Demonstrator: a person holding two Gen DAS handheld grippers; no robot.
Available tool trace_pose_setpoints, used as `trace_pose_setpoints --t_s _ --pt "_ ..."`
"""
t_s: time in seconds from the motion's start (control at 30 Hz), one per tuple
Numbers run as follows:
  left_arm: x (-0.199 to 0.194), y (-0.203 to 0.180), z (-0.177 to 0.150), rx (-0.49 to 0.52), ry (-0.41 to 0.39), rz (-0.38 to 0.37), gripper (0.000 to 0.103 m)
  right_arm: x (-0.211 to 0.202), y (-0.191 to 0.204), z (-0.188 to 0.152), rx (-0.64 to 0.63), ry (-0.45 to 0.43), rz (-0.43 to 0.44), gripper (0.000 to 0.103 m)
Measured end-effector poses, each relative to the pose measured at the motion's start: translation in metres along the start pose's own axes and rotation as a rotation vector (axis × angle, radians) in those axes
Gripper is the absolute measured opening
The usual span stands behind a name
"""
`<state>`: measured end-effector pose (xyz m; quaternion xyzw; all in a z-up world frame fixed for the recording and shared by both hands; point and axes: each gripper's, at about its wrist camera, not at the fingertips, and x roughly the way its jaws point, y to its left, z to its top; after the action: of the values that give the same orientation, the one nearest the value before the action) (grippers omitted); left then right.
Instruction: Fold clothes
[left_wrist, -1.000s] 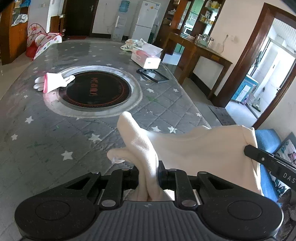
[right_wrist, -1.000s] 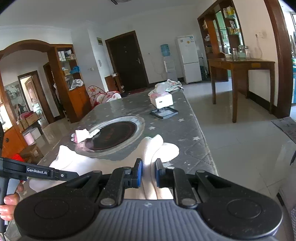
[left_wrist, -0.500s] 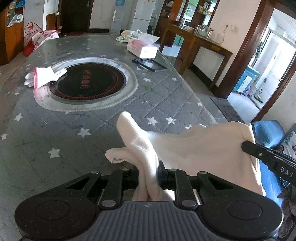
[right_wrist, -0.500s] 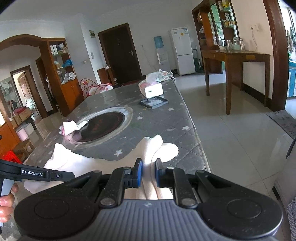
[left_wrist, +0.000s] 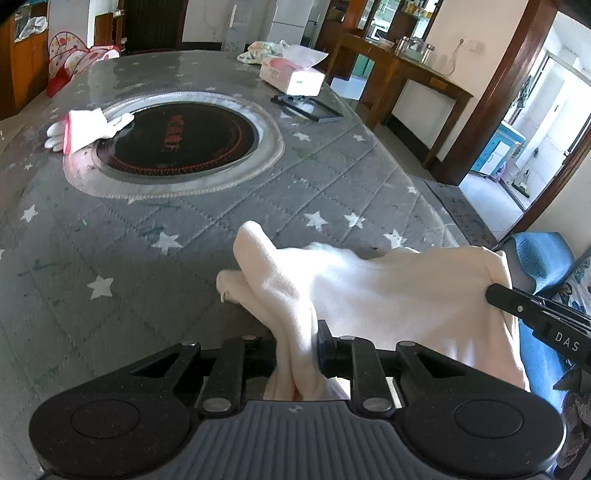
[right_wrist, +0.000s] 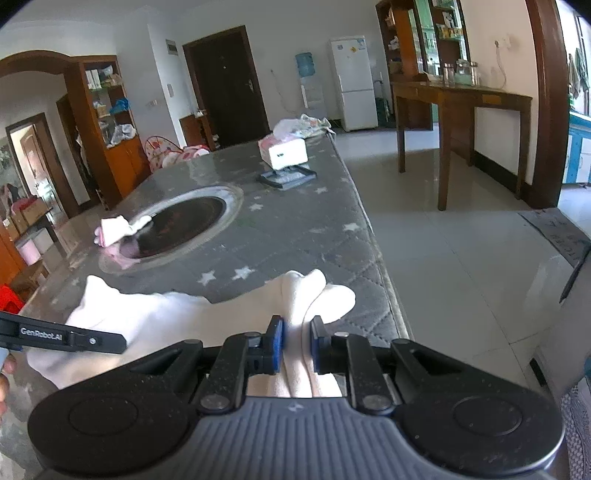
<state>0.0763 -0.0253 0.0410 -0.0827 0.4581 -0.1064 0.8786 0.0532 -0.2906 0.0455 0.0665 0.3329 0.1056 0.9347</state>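
At the near edge of a long grey star-print table (left_wrist: 155, 236), a cream garment (left_wrist: 376, 291) is stretched btwn two hand-held grippers, w/ its front corners drooping onto the cloth. The left gripper (left_wrist: 297, 343) pinches a bunched corner of the garment; its jaws are opening a little, though fabric fills the gap and the pads look pressed on it. The right gripper (right_wrist: 293, 343) is clamped on the opposite bunched corner, blue pads (right_wrist: 276, 345) tight on the cloth.

Risks, as a judgement: the left jaws easing apart could let that corner slip out before the garment is laid flat, so the piece would swing from the right gripper alone and crumple. The right-hand part of the garment sits close to the table's right edge, beside bare tiled floor (right_wrist: 461, 236); an uneven lowering could drag it over the side.

Farther along the table lies a round black hotplate (left_wrist: 177, 136) w/ a metal rim, a white-and-pink glove (left_wrist: 83, 127) at its left, and a tissue box (left_wrist: 291, 74) at the far right. All are well apart from the garment.
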Motion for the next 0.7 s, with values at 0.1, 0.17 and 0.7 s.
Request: trace_pose_setpoints --t_s 0.1,0.17,0.7 --pt "0.002 0.003 -0.001 -0.006 0.008 0.003 0.026 0.004 -0.004 -0.002 0.007 0.01 -0.02 0.015" --pt "0.003 0.005 -0.002 -0.007 0.01 0.007 0.029 0.006 -0.008 -0.003 0.012 0.013 -0.036 0.018" --pt "-0.002 0.033 -0.001 -0.063 0.001 0.07 0.057 0.016 -0.007 -0.002 -0.012 0.0 -0.056 0.046"
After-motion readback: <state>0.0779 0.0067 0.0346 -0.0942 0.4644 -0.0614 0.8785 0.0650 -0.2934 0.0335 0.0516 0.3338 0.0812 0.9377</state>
